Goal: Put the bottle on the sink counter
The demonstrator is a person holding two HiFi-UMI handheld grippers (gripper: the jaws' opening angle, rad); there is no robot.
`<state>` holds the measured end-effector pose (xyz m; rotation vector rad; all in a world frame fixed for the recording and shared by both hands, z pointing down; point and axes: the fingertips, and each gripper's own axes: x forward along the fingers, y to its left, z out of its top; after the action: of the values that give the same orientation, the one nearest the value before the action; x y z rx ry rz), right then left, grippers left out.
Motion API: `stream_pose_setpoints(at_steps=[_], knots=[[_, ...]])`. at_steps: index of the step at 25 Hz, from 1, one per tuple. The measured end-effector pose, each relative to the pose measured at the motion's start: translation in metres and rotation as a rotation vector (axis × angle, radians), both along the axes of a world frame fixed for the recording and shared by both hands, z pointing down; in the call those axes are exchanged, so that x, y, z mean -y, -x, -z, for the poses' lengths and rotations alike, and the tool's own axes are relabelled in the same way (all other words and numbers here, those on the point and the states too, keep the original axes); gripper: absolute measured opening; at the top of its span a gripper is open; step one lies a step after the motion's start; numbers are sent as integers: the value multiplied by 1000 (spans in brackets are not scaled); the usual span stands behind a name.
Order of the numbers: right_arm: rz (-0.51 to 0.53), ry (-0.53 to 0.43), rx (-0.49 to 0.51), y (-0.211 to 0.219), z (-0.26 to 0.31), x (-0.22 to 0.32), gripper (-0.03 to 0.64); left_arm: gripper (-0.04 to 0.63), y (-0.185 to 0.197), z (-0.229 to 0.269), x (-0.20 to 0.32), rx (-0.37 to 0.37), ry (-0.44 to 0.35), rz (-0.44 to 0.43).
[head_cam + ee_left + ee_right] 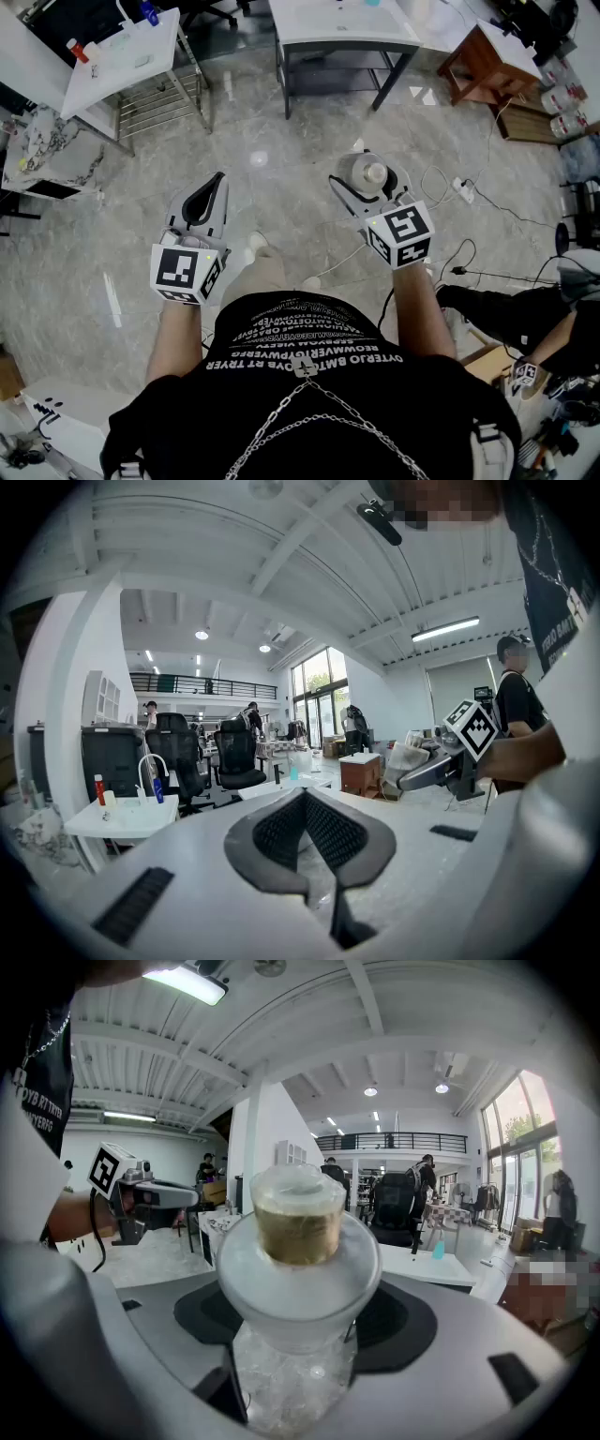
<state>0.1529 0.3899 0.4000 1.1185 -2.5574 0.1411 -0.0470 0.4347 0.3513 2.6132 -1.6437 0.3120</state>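
A frosted bottle (367, 172) with a gold collar and a pale cap (298, 1206) sits between the jaws of my right gripper (371, 178), which is shut on its wide body (300, 1321) and holds it above the floor. My left gripper (216, 183) is level with it at the left, its jaws shut with nothing between them (305, 799). A white sink counter (120, 58) with a faucet and small bottles stands at the far left (122, 819). A second white counter (342, 23) stands straight ahead (441, 1266).
A wooden side table (483, 54) is at the far right. Cables and a power strip (464, 190) lie on the marble floor to my right. A seated person's legs (511, 314) are at the lower right. Office chairs (234, 757) stand beyond the counters.
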Motion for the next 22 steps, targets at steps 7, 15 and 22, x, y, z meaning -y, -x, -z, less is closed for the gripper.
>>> stream_pose_setpoints(at_steps=[7, 15, 22], knots=[[-3, 9, 20, 2, 5, 12, 331, 6, 3, 4, 14, 24, -8, -12], [-41, -5, 50, 48, 12, 62, 330, 6, 71, -11, 73, 42, -14, -4], [-107, -55, 19, 88, 36, 107, 330, 6, 117, 11, 140, 21, -83, -56]])
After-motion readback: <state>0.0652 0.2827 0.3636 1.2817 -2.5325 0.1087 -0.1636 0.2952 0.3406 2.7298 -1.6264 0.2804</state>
